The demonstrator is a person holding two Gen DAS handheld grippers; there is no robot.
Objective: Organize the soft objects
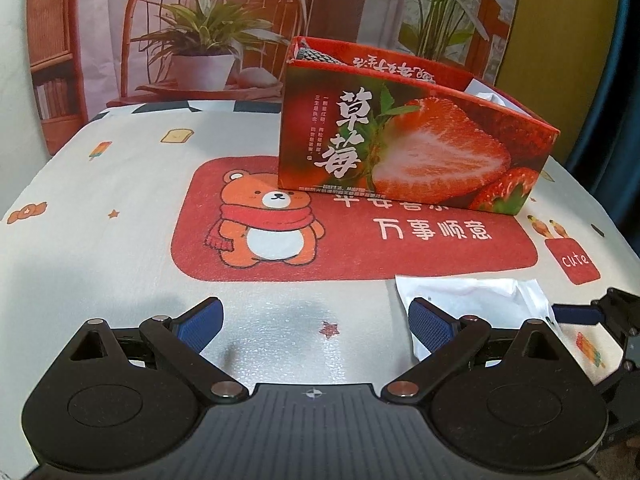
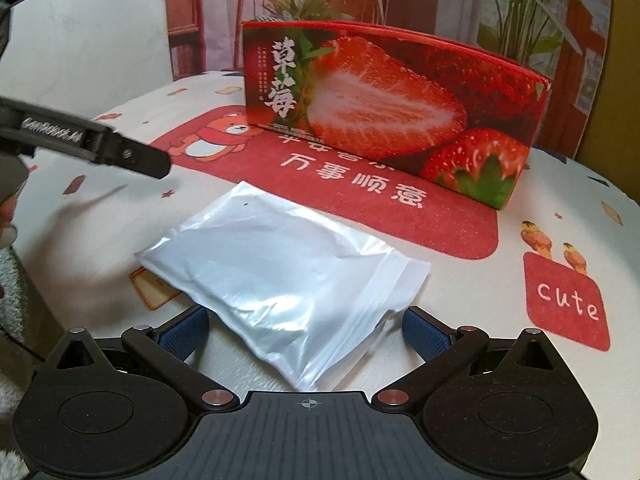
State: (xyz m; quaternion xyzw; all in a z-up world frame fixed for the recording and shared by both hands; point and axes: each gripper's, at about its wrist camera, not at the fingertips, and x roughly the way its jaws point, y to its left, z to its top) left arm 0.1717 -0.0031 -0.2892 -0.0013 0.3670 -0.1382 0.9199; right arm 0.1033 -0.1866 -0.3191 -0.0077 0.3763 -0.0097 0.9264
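the right claw (image 2: 306,330) hangs wide open with its blue pads straddling the near corner of the white plastic pouch (image 2: 280,272) flat on the table (image 2: 460,320), seemingly lined up to pinch it for the strawberry box (image 2: 384,108) behind, while the left claw (image 1: 316,320) gapes empty beside it.

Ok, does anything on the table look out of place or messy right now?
Only the white plastic bag: it lies loose and askew on the tablecloth, outside the strawberry box, which already holds items. The right gripper is open around its near corner. No spill or damage shows.
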